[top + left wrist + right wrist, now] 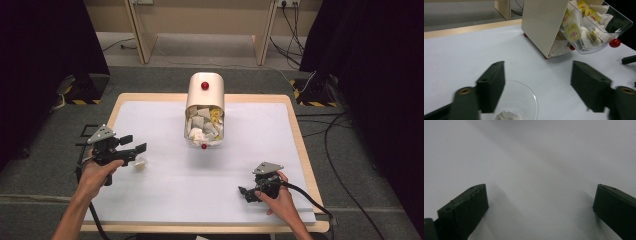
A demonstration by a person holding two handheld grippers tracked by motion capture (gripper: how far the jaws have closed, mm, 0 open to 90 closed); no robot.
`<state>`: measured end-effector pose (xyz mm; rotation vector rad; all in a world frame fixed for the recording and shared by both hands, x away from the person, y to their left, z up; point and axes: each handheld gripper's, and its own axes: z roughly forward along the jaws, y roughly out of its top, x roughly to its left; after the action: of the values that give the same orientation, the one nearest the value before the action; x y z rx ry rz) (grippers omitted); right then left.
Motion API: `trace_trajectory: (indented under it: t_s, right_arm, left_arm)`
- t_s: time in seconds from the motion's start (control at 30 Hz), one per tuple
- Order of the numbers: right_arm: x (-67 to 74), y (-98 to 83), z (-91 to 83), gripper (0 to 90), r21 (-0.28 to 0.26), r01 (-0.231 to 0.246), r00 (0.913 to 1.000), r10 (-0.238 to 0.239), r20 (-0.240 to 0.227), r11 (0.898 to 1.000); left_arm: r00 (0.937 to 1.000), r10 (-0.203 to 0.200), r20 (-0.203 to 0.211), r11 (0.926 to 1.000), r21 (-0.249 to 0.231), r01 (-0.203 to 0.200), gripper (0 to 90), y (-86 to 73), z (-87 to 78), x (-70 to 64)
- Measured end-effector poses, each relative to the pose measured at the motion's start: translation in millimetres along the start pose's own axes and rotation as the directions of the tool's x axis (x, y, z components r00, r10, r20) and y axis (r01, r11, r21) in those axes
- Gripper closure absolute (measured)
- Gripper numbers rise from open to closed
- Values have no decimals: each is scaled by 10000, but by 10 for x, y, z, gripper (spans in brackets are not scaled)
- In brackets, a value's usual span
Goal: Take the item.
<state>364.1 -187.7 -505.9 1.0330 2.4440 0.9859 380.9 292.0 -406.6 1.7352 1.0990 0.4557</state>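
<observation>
Centrally, cream dispenser point(205, 89) near tabletop's point(165, 190) far edge, clear bin point(607, 27) tipped open, tea bags point(573, 31) with yellow tags, print unreadable | clear cup point(524, 100) near left edge, below left gripper point(135, 144), jaws spread | right gripper point(243, 192) near right corner, jaws spread

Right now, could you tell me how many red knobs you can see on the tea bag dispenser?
2: one knob on top, one on its clear flap.

Left black two-jaw claw point(136, 148) held raised, jaws spread wide; right black two-jaw claw point(246, 193) low, jaws likewise wide apart.
</observation>
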Motion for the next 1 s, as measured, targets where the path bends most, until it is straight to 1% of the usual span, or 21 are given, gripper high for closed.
trace_trajectory:
  t_s: [0.03, 0.1, 0.17, 0.27, 0.37, 0.47, 0.53, 0.7, 0.8, 0.87, 1.0]
  right_arm:
    - [0, 0, 0, 4, 2, -1, 10000, 1, -3, 10000]
    - [-1, 0, 0, 4, -1, 9, 10000, -9, 2, 10000]
    - [0, 0, 0, 4, 6, 7, 10000, -7, 0, 10000]
    - [0, 0, 0, 4, -3, 13, 10000, -13, 4, 10000]
    - [0, 0, 0, 4, 1, 7, 10000, -7, 0, 10000]
    - [0, 0, -1, 4, 7, 7, 10000, -7, -2, 10000]
    - [0, 0, 0, 4, 2, -5, 10000, 5, -3, 10000]
    - [0, 0, -1, 4, 6, 6, 10000, -6, -1, 10000]
    - [1, 0, 0, 4, -5, -5, 10000, 5, -3, 10000]
    - [0, -1, 0, 4, 0, 7, 10000, -7, 1, 10000]
    - [0, -1, 0, 4, -3, 10, 10000, -10, 2, 10000]
  left_arm:
    - [10000, 37, -48, 10000, 31, -36, 198, -1, 5, -13]
    - [9997, 258, 1, 9997, 31, -258, 161, -8, 19, -53]
    - [9987, 492, 165, 9988, 26, -492, 156, -19, 29, -105]
    - [9968, 711, 378, 9975, -54, -710, 145, -38, 46, -188]
    - [9958, 740, 544, 9972, -113, -735, 145, -65, 79, -276]
    - [9948, 750, 685, 9972, -76, -747, 146, -99, 143, -358]
    - [9939, 783, 777, 9969, -6, -785, 146, -118, 191, -404]
    - [9905, 1009, 930, 9943, 247, -1036, 148, -179, 307, -529]
    - [9891, 1090, 991, 9931, 322, -1126, 148, -211, 360, -586]
    - [9883, 1068, 1086, 9932, 346, -1111, 149, -234, 393, -620]
    - [9867, 1139, 1162, 9917, 461, -1200, 150, -288, 455, -667]
